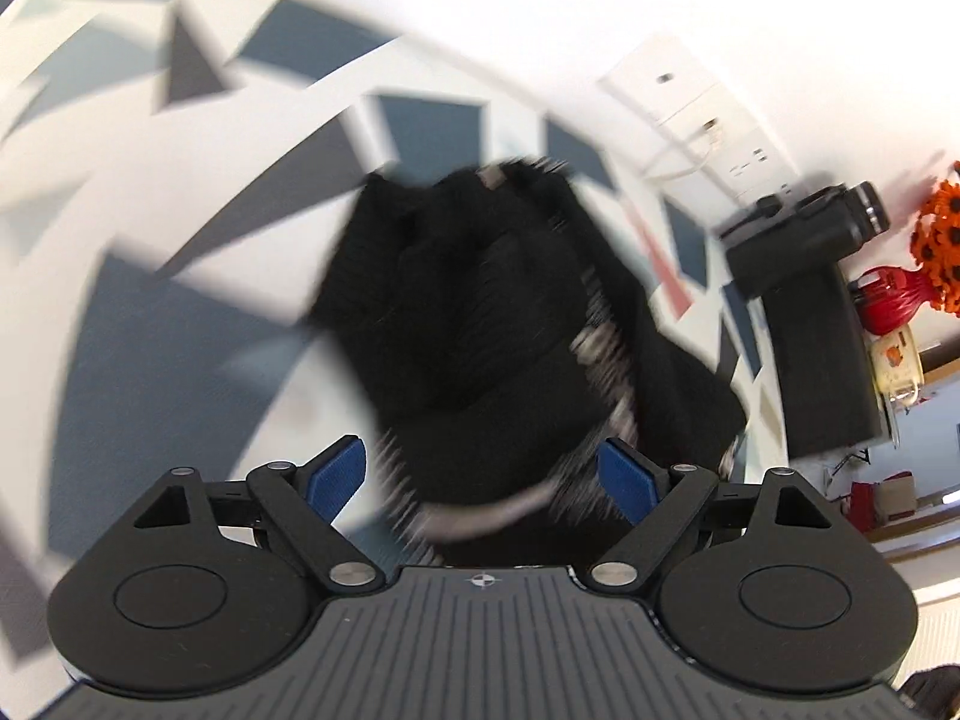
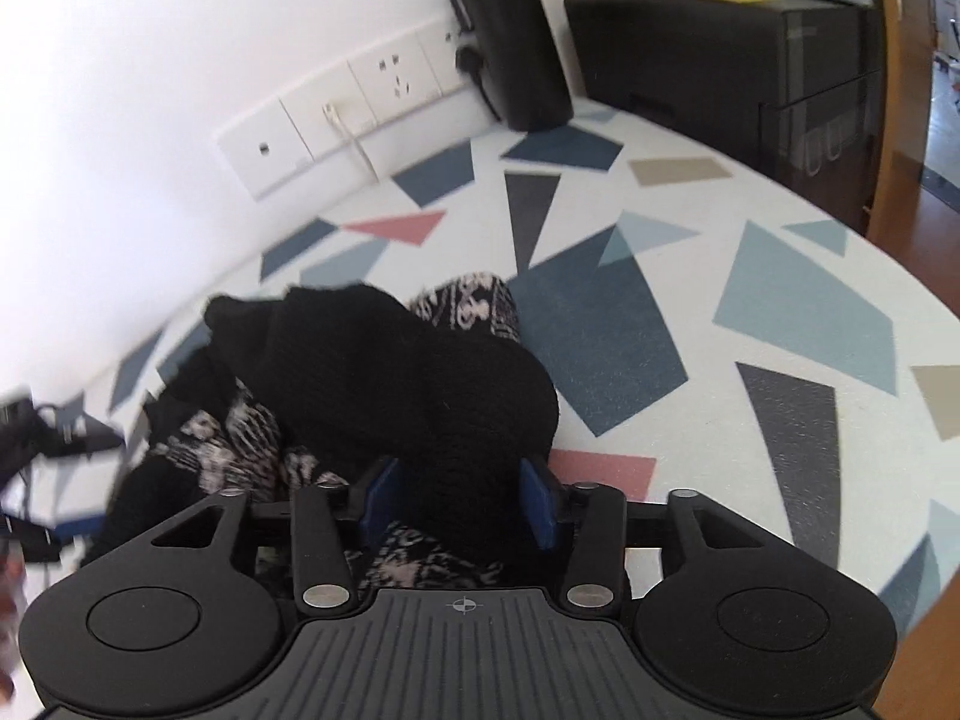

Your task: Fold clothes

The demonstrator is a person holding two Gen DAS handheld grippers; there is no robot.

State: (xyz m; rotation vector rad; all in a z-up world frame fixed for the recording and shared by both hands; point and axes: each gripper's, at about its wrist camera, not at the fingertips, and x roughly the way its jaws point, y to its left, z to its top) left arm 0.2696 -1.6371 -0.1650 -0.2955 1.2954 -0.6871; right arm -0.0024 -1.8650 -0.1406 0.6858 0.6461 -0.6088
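Note:
A crumpled black knit garment with a black-and-white patterned band (image 1: pixel 474 324) lies bunched on the table with the geometric-pattern cloth (image 1: pixel 150 330). The left wrist view is motion-blurred. My left gripper (image 1: pixel 483 477) is open, its blue pads wide apart just in front of the garment's near edge. In the right wrist view the same garment (image 2: pixel 384 378) is heaped on the table (image 2: pixel 750 312). My right gripper (image 2: pixel 459 504) has its jaws part open, with a fold of the black knit lying between the blue pads; I cannot tell if it is pinched.
A white wall with a row of sockets (image 2: pixel 336 114) and a plugged cable runs behind the table. A black bottle (image 2: pixel 510 36) and a black box (image 2: pixel 732 72) stand at the far right, with a red vase of orange flowers (image 1: pixel 924 252).

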